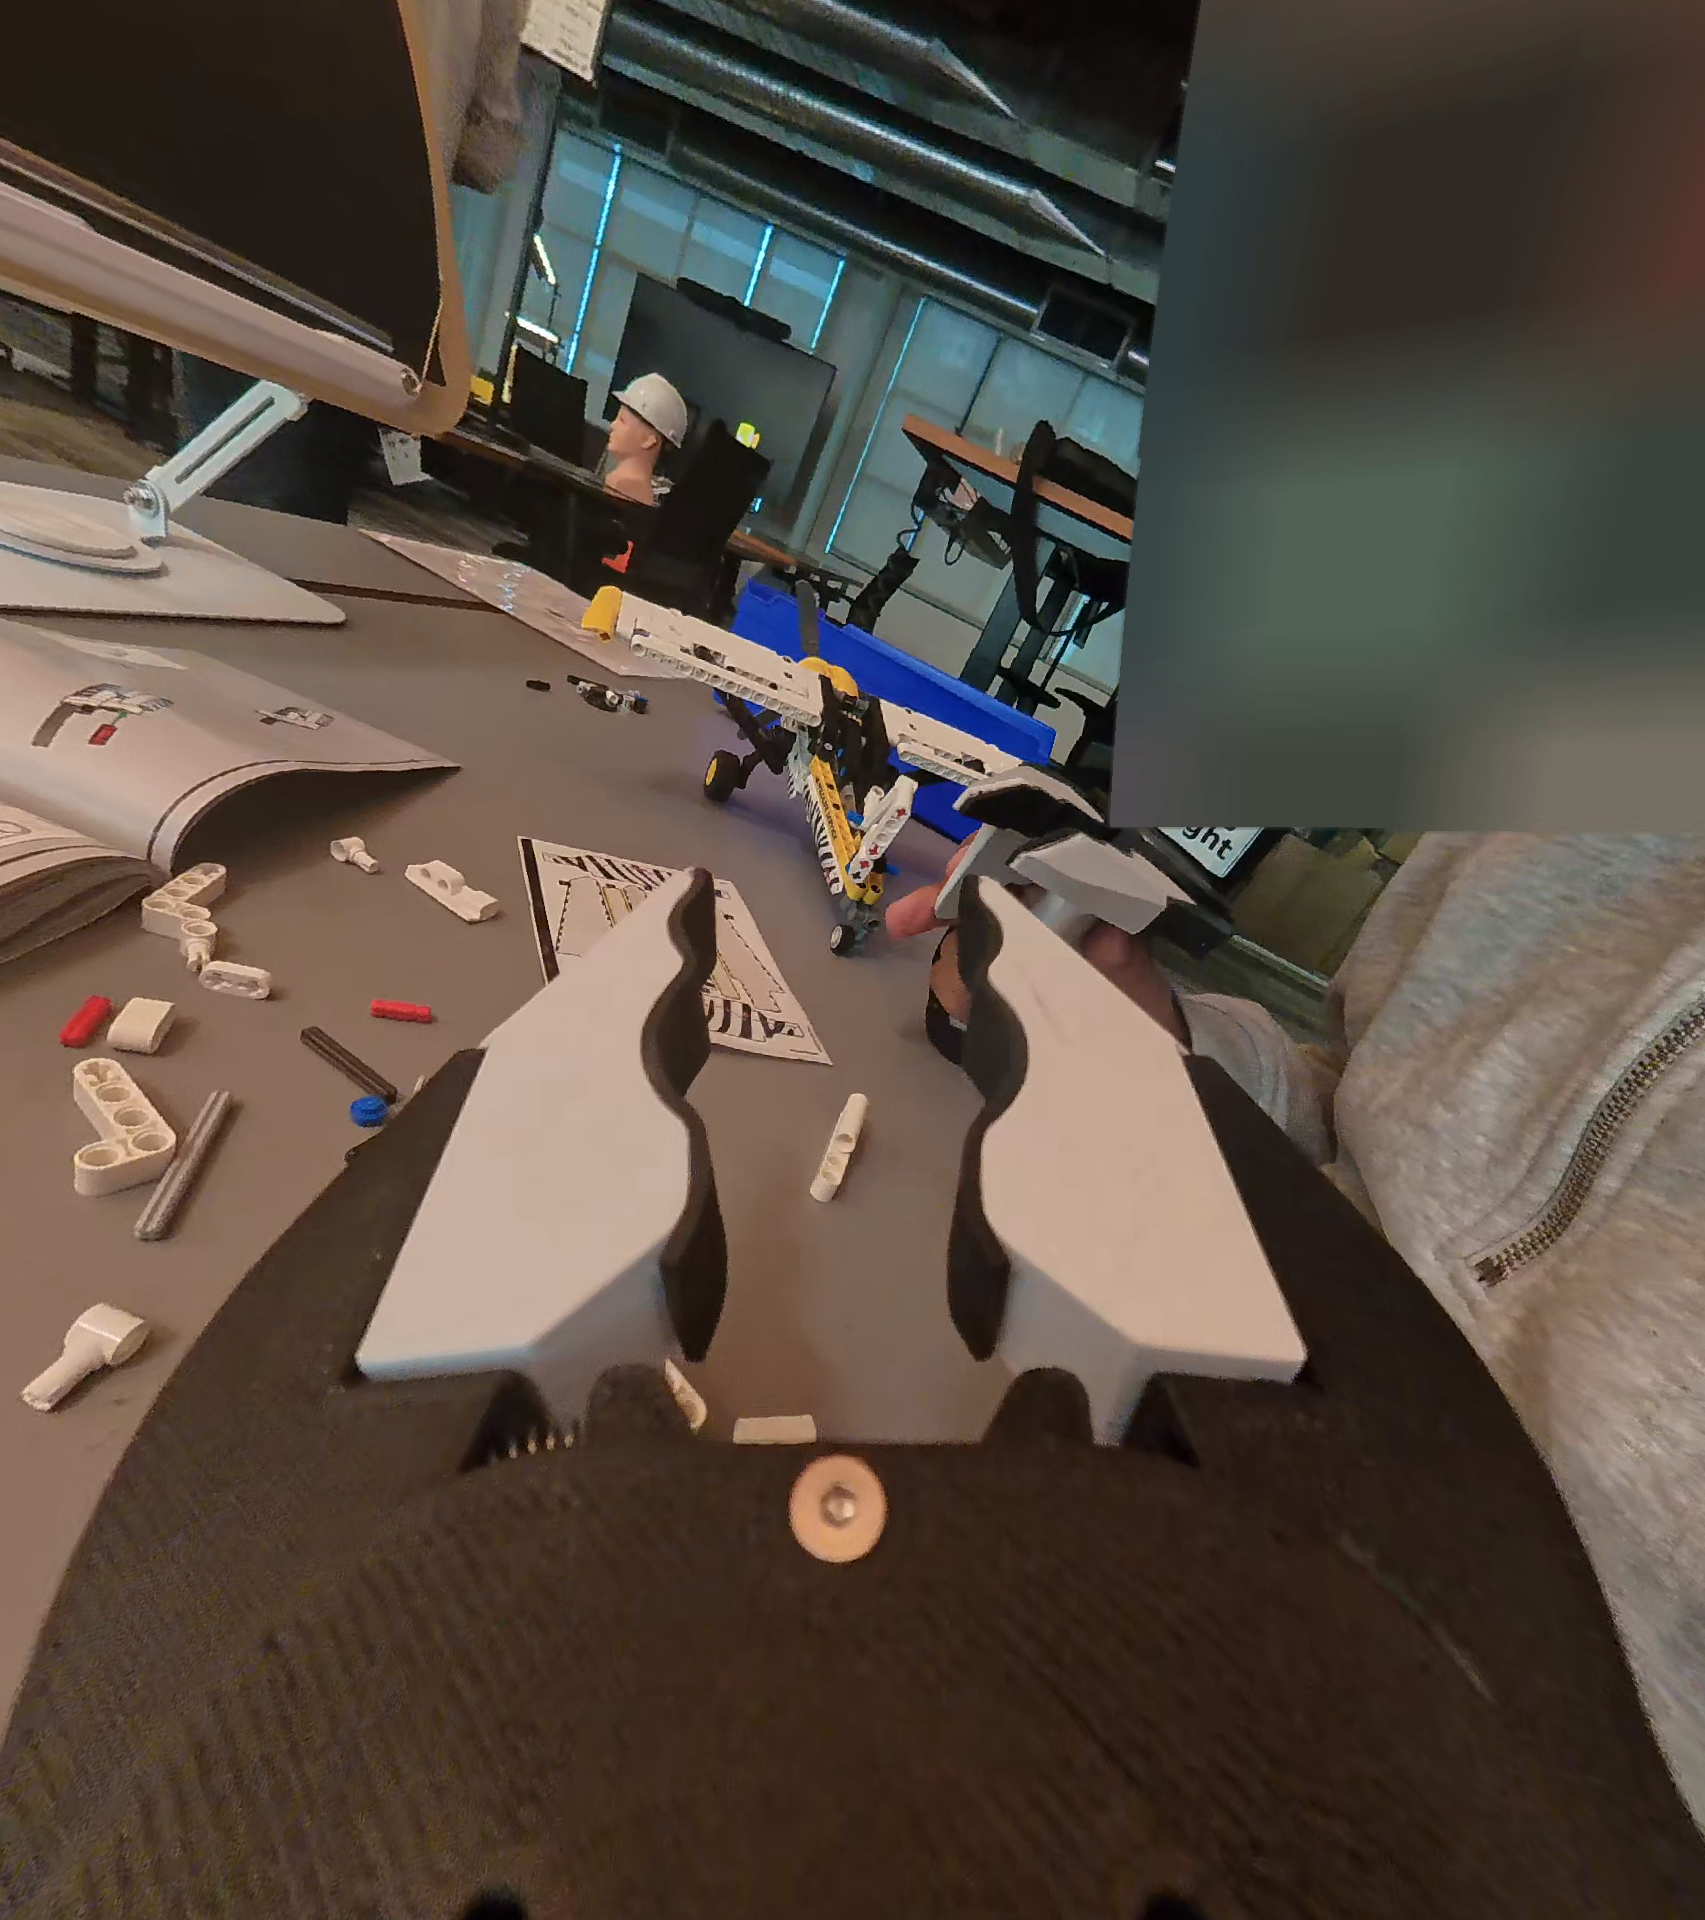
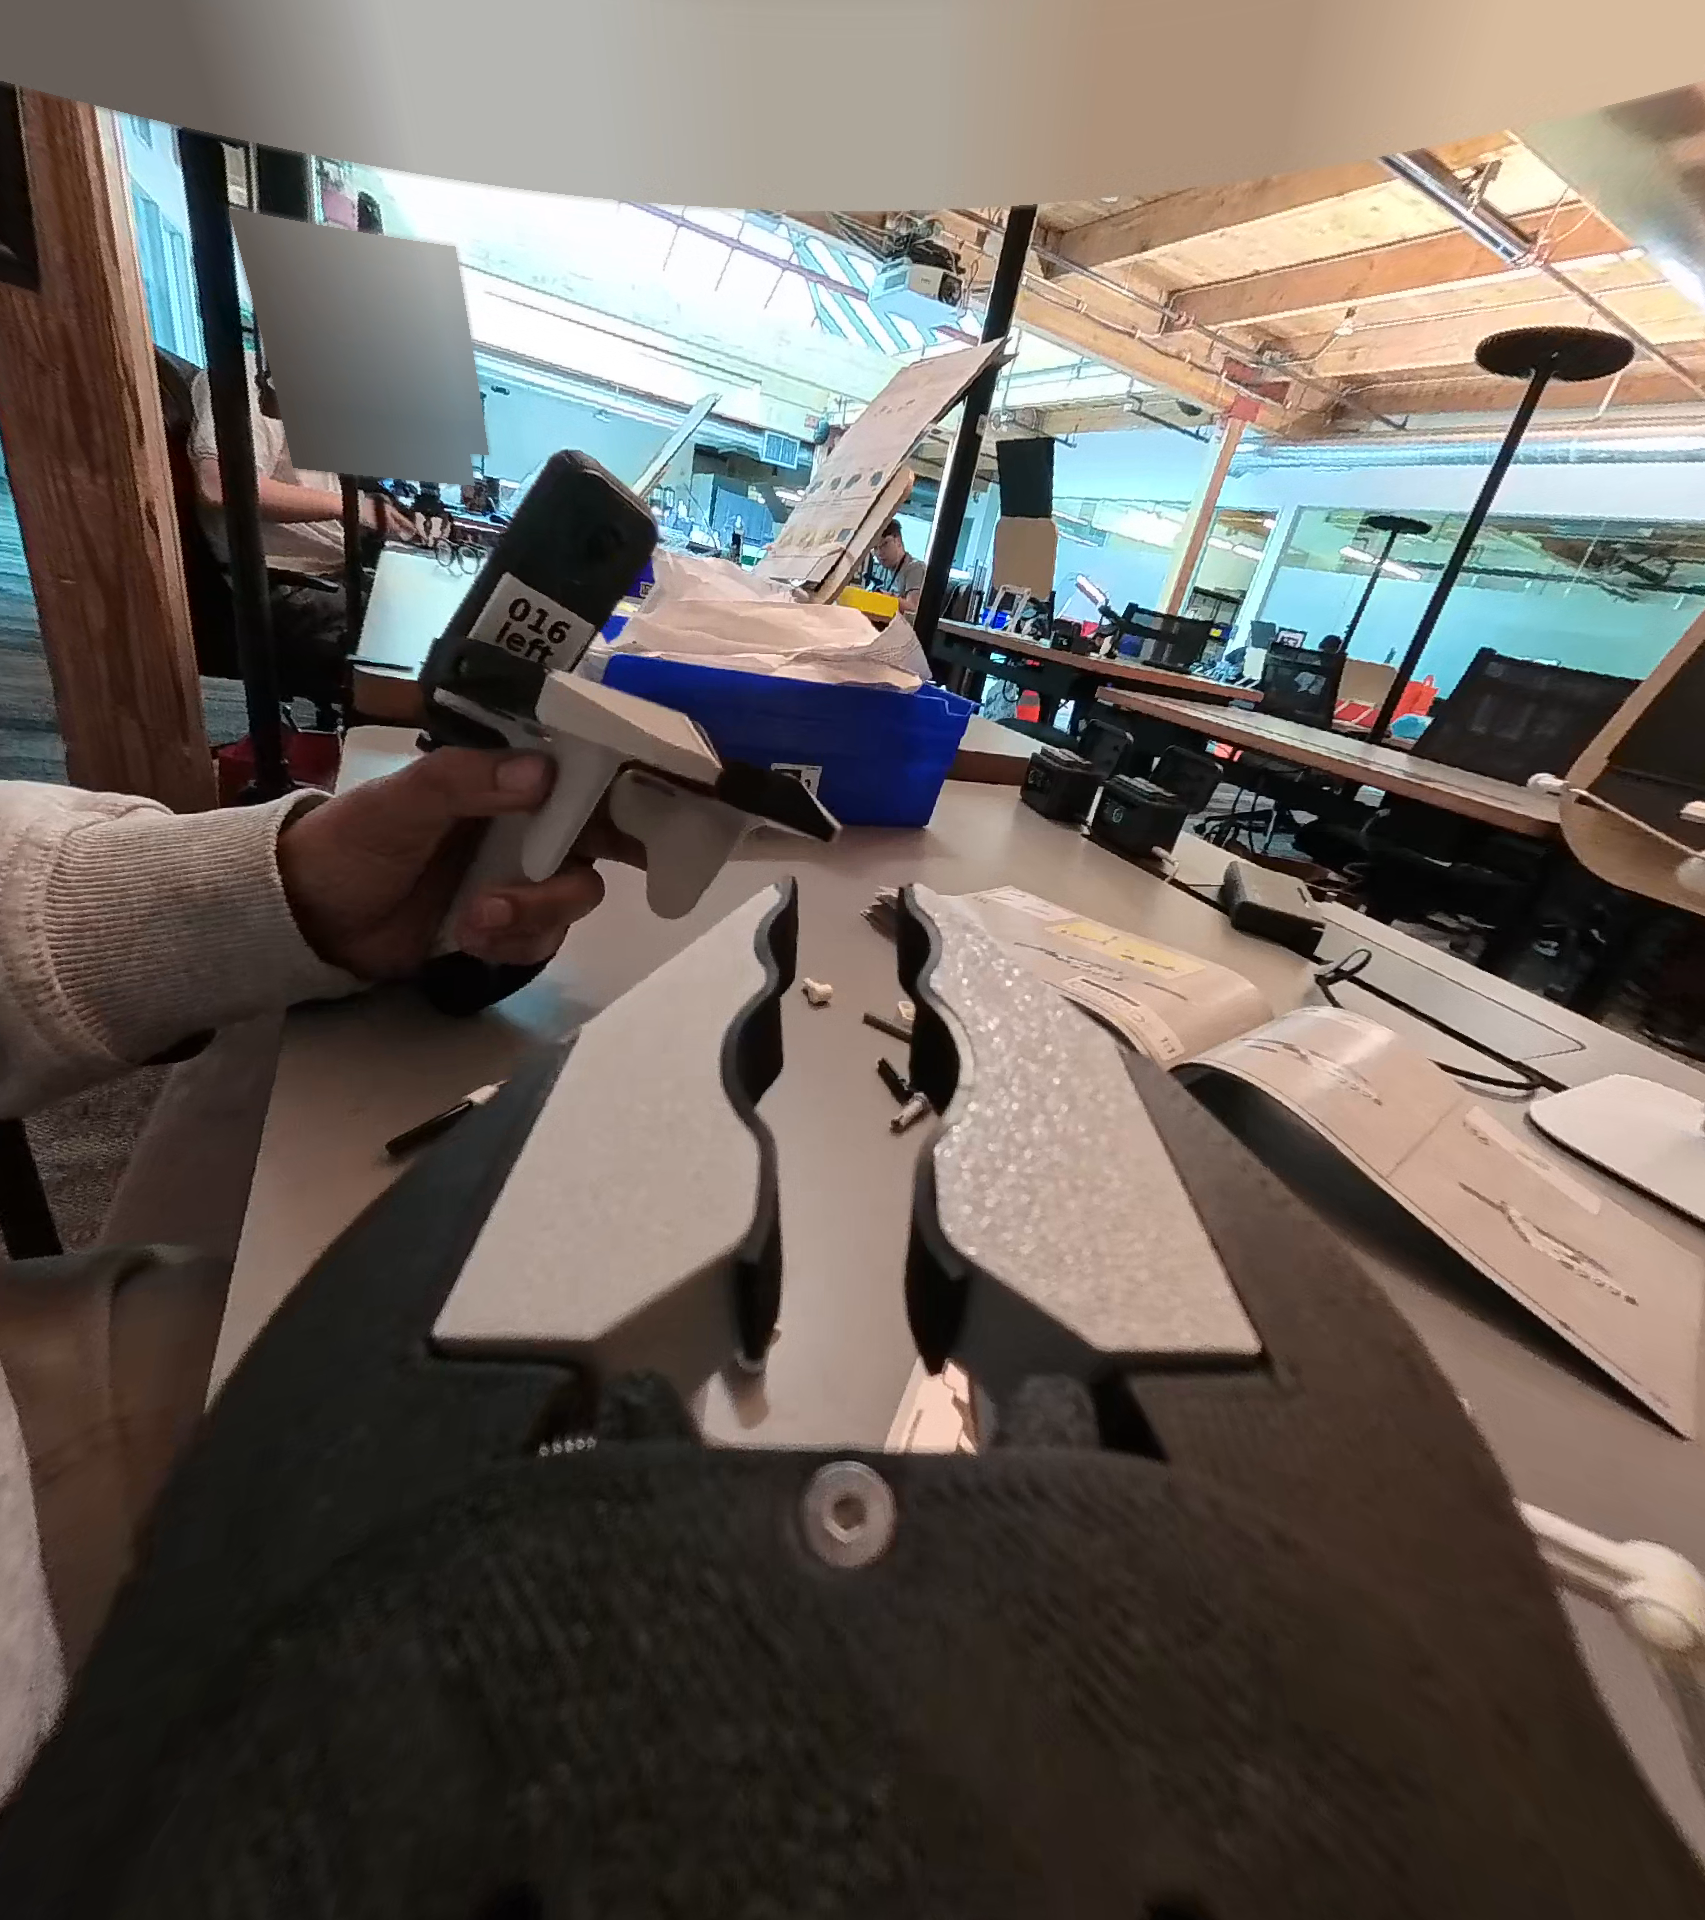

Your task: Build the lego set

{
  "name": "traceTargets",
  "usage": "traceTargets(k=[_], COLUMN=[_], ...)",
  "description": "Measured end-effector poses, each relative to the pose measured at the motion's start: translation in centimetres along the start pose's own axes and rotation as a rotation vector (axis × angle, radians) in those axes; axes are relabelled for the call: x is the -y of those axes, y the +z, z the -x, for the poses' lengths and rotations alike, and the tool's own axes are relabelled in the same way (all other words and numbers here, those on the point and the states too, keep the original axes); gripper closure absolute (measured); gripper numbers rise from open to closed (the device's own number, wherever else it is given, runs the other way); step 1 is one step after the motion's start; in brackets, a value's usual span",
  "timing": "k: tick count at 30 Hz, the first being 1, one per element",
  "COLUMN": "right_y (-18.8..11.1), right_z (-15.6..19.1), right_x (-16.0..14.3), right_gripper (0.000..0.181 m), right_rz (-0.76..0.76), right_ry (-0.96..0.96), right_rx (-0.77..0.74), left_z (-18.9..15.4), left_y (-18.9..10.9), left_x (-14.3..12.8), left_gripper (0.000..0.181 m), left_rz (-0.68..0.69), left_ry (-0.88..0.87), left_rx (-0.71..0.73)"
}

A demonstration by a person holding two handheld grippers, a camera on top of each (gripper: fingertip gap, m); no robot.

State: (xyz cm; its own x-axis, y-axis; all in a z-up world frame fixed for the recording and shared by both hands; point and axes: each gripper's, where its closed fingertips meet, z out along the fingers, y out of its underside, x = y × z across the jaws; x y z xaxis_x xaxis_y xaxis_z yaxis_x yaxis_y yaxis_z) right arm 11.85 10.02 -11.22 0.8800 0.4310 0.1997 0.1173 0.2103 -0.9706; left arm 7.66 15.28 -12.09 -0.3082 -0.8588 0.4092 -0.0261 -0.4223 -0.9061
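Note:
The partly built lego model (image 1: 812,727), white, yellow and black with small wheels, stands tilted on the grey table (image 1: 536,1122) beyond my left gripper. My left gripper (image 1: 832,904) is open and empty, low over the table. A white pin (image 1: 840,1146) lies on the table between its fingers. A sticker sheet (image 1: 765,1013) lies under its tips. My right gripper (image 2: 848,904) is open by a narrow gap and empty, over several small pins (image 2: 898,1081). The left gripper (image 2: 723,810), held in a hand, shows at the upper left of the right wrist view.
An open instruction booklet (image 1: 131,748) lies at the left, with several loose white, red, black and blue pieces (image 1: 123,1138) in front of it. A blue bin (image 1: 895,675) stands behind the model. A monitor stand (image 2: 1658,1153) sits at the right. A grey sleeve (image 1: 1554,1247) is close by. Across from one pair of fingers to the other is roughly 8 centimetres.

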Motion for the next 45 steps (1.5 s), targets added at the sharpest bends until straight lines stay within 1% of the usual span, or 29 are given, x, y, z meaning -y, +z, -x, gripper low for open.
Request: traceTargets(k=[2,4,6,10,12,14,16,19,22,24,25,26,27,30,34,35,37,39,42,44,45], right_y=[0.0,0.0,0.0,-0.2,-0.2,-0.2,-0.3,-0.2,0.0,0.1,0.1,0.1,0.1,0.1,0.1,0.1,0.1,0.0,-0.4,-0.6,-0.5], right_z=[0.0,0.0,-0.1,-0.1,-0.1,-0.1,-0.1,-0.1,-0.1,-0.1,-0.1,-0.1,-0.1,-0.1,-0.1,-0.1,-0.2,-0.3,-0.7,-1.2,-2.1], right_x=[0.0,0.0,0.0,0.2,0.2,0.2,0.3,0.2,0.0,-0.1,-0.1,-0.1,-0.1,-0.2,-0.2,-0.2,-0.2,-0.1,0.3,0.0,-0.9], right_gripper=[0.164,0.164,0.164,0.166,0.166,0.166,0.166,0.166,0.165,0.165,0.166,0.166,0.166,0.166,0.165,0.166,0.166,0.166,0.166,0.168,0.173], right_rz=[0.001,0.0,-0.002,-0.016,-0.018,-0.019,-0.02,-0.018,-0.001,0.009,0.01,0.01,0.009,0.009,0.014,0.013,0.012,0.002,-0.022,0.012,0.083], right_ry=[-0.001,0.001,0.001,-0.007,-0.005,-0.005,-0.006,-0.003,0.003,0.008,0.01,0.01,0.01,0.01,0.011,0.011,0.012,0.02,0.051,0.116,0.181], right_rx=[-0.001,-0.001,-0.003,-0.011,-0.011,-0.011,-0.012,-0.011,-0.003,0.003,0.004,0.004,0.003,0.003,0.004,0.004,0.003,-0.002,-0.013,-0.028,-0.075], left_z=[-0.1,0.1,1.2,3.0,4.0,4.8,5.1,6.8,9.5,10.6,11.0,11.2,11.2,11.7,12.6,12.7,12.5,12.1,10.5,7.6,5.9], left_y=[-0.2,-0.6,-1.4,-3.6,-4.5,-5.0,-5.0,-5.2,-5.7,-5.8,-5.8,-5.8,-5.7,-5.9,-6.1,-6.0,-5.5,-5.2,-4.2,-2.4,-1.5], left_x=[0.2,0.6,1.2,2.5,2.7,2.6,2.2,1.2,-0.9,-2.8,-3.7,-4.3,-4.5,-5.0,-5.6,-5.7,-6.1,-6.2,-5.3,-4.0,-3.3], left_gripper=[0.137,0.144,0.154,0.169,0.176,0.181,0.181,0.181,0.181,0.179,0.169,0.157,0.151,0.152,0.153,0.157,0.174,0.176,0.176,0.176,0.176], left_rz=[-0.014,-0.036,-0.074,-0.178,-0.196,-0.183,-0.144,-0.051,0.137,0.289,0.352,0.385,0.396,0.423,0.491,0.5,0.531,0.537,0.497,0.411,0.36], left_ry=[0.0,0.011,0.029,0.019,0.013,0.015,0.031,0.025,-0.003,-0.039,-0.061,-0.083,-0.1,-0.139,-0.147,-0.145,-0.16,-0.148,-0.05,0.071,0.147], left_rx=[0.003,0.023,0.111,0.251,0.331,0.396,0.429,0.552,0.729,0.778,0.785,0.787,0.775,0.78,0.803,0.796,0.752,0.726,0.643,0.491,0.417])
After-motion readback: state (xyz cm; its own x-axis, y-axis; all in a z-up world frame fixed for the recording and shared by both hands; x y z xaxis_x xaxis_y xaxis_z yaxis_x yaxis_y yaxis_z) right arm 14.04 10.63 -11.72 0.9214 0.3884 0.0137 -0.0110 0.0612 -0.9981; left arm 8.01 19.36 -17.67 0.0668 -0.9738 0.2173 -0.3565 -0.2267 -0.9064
